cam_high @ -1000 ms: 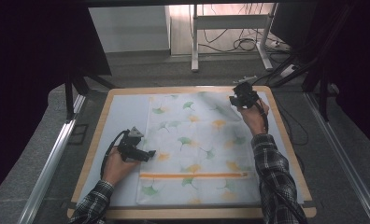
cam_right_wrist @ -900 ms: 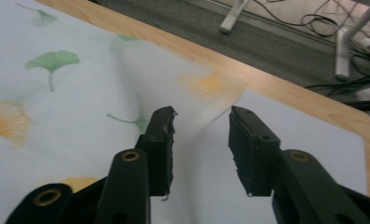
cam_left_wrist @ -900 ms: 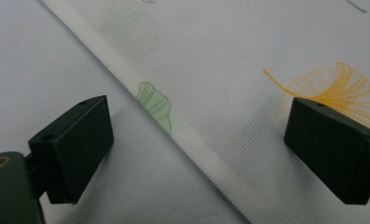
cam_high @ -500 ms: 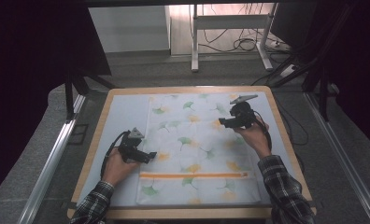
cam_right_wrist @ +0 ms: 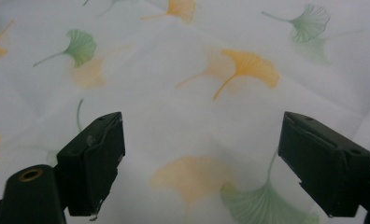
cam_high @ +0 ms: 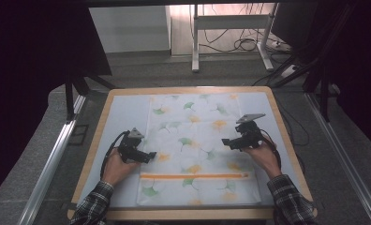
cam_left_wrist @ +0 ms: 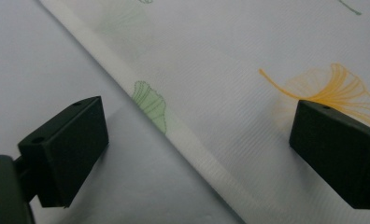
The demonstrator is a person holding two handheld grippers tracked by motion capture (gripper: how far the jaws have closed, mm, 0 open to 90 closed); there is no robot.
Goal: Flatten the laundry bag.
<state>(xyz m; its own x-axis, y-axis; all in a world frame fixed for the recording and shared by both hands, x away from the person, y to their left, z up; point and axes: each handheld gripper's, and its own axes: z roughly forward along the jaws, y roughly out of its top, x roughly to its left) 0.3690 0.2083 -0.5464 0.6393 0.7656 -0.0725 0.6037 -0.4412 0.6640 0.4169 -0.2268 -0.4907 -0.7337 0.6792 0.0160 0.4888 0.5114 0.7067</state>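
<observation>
A white cloth [cam_high: 197,140] printed with green and orange ginkgo leaves lies flat on the pale mat [cam_high: 122,112]; an orange stripe [cam_high: 193,176] crosses it near the front. My left gripper [cam_high: 152,156] rests low at the cloth's left edge. It is open, with the hem [cam_left_wrist: 188,140] running between its jaws, one over the mat and one over the cloth. My right gripper [cam_high: 226,143] hovers over the cloth's right part, pointing left. Its jaws have just been opening and stand wide in the right gripper view [cam_right_wrist: 202,163], with nothing gripped and only printed cloth [cam_right_wrist: 174,93] beneath.
The mat sits on a table with a wooden rim [cam_high: 183,90]. Metal rails [cam_high: 52,159] run along both sides on the grey floor. Behind the table stand a white desk frame [cam_high: 195,42] and loose cables [cam_high: 249,44]. Dark stands flank the far corners.
The right hand has come from the cloth's far right corner toward the person and down, and its jaws have opened. The left hand has stayed at the cloth's left edge.
</observation>
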